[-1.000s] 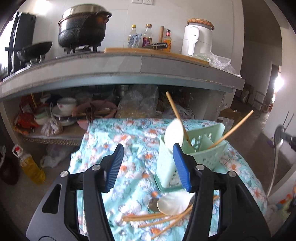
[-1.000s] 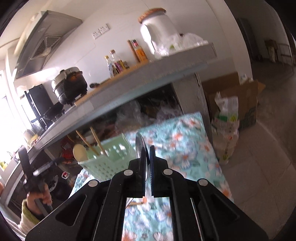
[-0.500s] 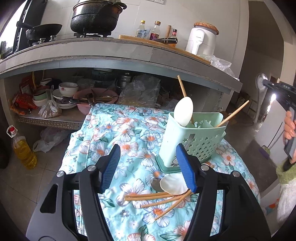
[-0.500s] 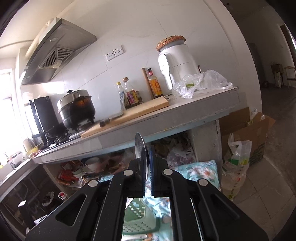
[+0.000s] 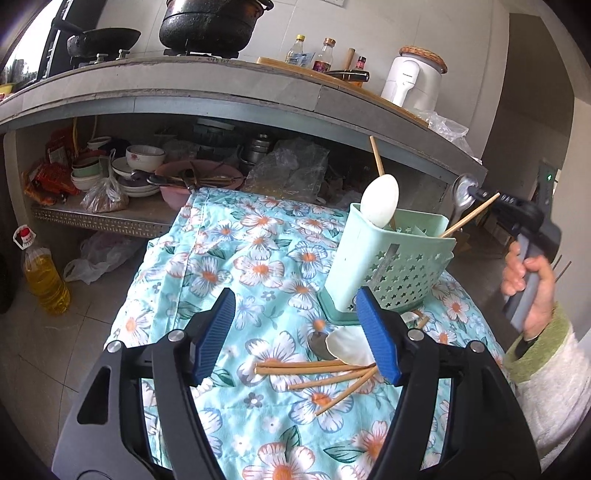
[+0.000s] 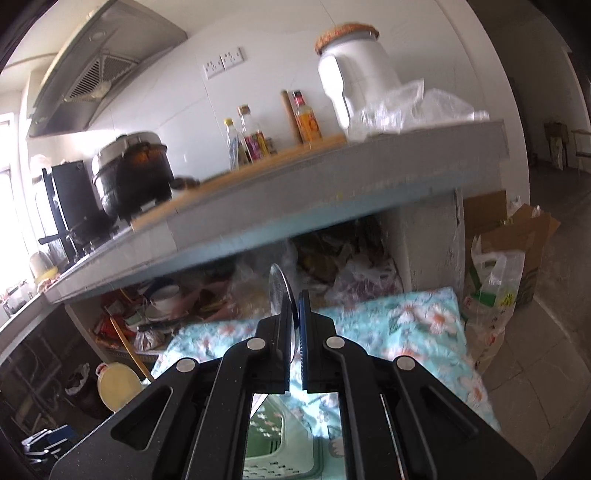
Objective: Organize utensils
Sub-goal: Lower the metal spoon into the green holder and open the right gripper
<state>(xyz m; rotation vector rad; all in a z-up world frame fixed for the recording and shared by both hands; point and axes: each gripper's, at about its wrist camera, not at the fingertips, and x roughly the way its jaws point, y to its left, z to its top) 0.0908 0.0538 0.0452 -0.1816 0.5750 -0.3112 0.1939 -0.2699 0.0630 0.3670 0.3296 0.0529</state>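
— Two spoons are already on the move or stowed: how does yours sit?

— Your metal spoon (image 6: pixel 282 295) is pinched between the fingers of your right gripper (image 6: pixel 294 314), which is clenched tight on it, bowl sticking up past the fingertips. In the left wrist view that spoon (image 5: pixel 461 195) hangs over the far right corner of the green caddy (image 5: pixel 391 266), handle pointing down toward it; whether it touches the rim you cannot tell.

— And the caddy?

— It stands upright on the floral cloth (image 5: pixel 236 258), holding a white spoon (image 5: pixel 380 201) and two chopsticks (image 5: pixel 469 219) that lean out of it. Your right hand (image 5: pixel 528 280) grips the tool's handle beside it.

— What is left loose?

— Several chopsticks (image 5: pixel 317 373) lie on the cloth in front of the caddy, with a white ladle-spoon (image 5: pixel 349 345) and a small metal spoon (image 5: pixel 317 341) touching them.

— Where is your left gripper?

— Your left gripper (image 5: pixel 297 332) hovers above that pile, jaws released and just widened, nothing between them; the right finger (image 5: pixel 376 332) overlaps the white ladle-spoon in view.

— Beyond that?

— Behind the cloth runs the grey counter (image 5: pixel 221 85) with a black pot (image 5: pixel 210 22) on top and bowls (image 5: pixel 144 155) underneath.
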